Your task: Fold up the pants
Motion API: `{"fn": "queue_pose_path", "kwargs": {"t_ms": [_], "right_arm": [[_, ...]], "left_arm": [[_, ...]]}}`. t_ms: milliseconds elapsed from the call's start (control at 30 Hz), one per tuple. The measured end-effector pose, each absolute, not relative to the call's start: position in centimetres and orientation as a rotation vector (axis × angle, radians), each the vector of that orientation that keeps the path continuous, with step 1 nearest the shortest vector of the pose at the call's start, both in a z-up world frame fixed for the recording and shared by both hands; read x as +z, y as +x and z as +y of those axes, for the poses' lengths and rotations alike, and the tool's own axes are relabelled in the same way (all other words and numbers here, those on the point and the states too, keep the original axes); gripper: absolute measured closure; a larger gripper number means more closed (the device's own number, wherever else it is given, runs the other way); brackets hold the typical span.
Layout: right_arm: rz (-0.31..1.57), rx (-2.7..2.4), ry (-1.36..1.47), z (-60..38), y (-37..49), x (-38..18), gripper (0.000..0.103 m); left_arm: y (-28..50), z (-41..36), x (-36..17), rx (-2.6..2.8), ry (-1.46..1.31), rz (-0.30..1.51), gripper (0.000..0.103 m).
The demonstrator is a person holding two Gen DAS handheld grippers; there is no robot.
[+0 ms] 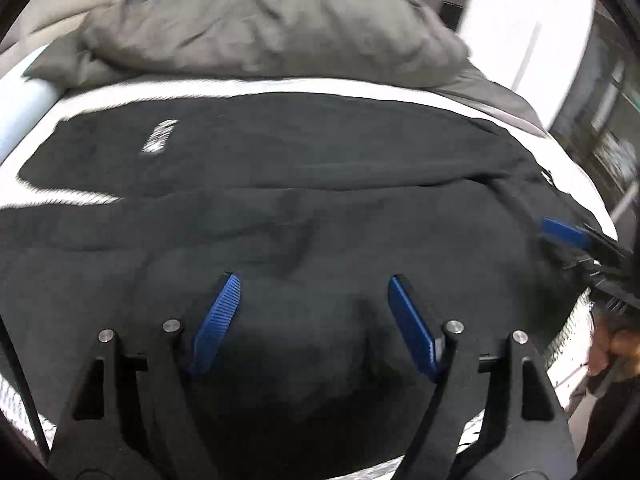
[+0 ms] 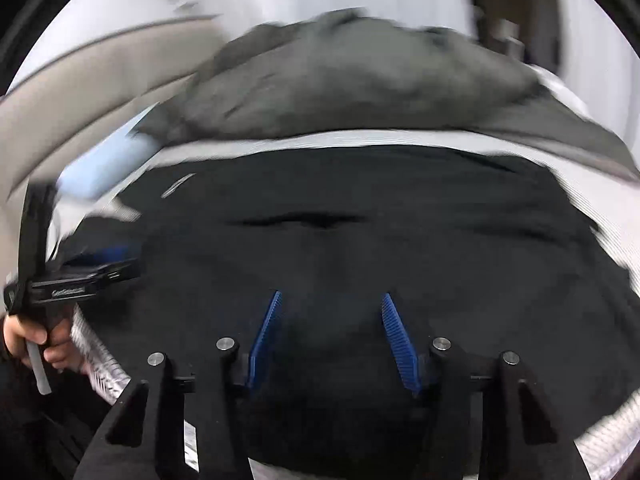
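Pants of black, soft fabric [image 1: 320,184] lay spread across a bed covered with a white sheet [image 1: 328,89], filling most of both wrist views. Nearest the left camera, the left tongs [image 1: 312,280] hung over the dark cloth with their blue ribbed pads [image 1: 218,320] well apart and nothing pinched between them. The right tongs [image 2: 330,296] likewise stood with their blue ribbed pads [image 2: 394,340] parted above the pants [image 2: 360,240], gripping nothing. In the right wrist view the left tongs [image 2: 104,258] showed at the left edge, carried by a person's hand [image 2: 36,340] wrapped around the black handle. In the left wrist view one blue pad of the right tongs [image 1: 564,232] showed at the right edge, low over the cloth. A small white printed mark [image 1: 160,140] sat on the far left part of the pants. A fold line ran across the middle of the garment. Beyond the pants lay a strip of bare sheet, and behind it a rumpled grey duvet [image 1: 260,24] was heaped at the far side of the bed. A pale blue pillow [image 2: 108,164] lay beside the duvet. Both views were blurred.
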State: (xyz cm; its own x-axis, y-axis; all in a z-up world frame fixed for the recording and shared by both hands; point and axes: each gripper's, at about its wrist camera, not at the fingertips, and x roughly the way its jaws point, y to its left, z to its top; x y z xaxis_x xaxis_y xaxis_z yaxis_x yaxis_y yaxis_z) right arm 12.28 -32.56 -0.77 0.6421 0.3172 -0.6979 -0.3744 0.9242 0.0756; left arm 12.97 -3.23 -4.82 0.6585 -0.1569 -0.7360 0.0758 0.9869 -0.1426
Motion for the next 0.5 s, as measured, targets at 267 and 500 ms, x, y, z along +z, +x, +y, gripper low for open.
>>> {"fn": "queue_pose_path", "kwargs": {"t_ms": [267, 500], "right_arm": [[0.815, 0.257, -0.288, -32.2, 12.6, -4.6, 0.057], [0.806, -0.064, -0.108, -49.4, 11.4, -3.1, 0.058]], "left_arm": [[12.9, -2.3, -7.5, -0.091, -0.054, 0.895, 0.036], [12.7, 2.2, -7.1, -0.007, -0.129, 0.900, 0.036]]}}
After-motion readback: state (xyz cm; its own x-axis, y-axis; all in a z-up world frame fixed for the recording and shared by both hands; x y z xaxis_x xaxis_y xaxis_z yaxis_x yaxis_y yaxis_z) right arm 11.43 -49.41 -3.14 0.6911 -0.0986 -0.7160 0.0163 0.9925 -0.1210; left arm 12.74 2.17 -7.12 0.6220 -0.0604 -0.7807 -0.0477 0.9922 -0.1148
